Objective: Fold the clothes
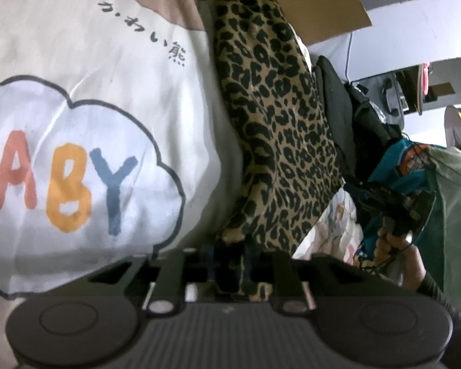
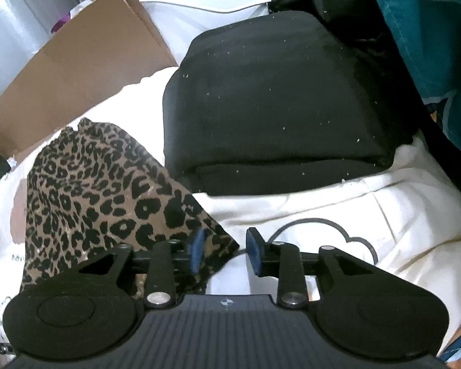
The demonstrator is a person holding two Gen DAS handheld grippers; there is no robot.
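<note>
One leopard-print garment [image 2: 101,181], one folded black garment [image 2: 279,107], one white shirt [image 1: 76,61]; both tools spread, unloaded.

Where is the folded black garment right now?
In the right wrist view the black garment sits upper centre on the white cloth, right of the leopard-print piece, with the cardboard to its left.

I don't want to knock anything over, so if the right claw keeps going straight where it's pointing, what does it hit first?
Most likely the white printed fabric just ahead of the right claw, then the folded black garment resting on it. The leopard-print cloth lies slightly aside; depth is unclear.
</note>
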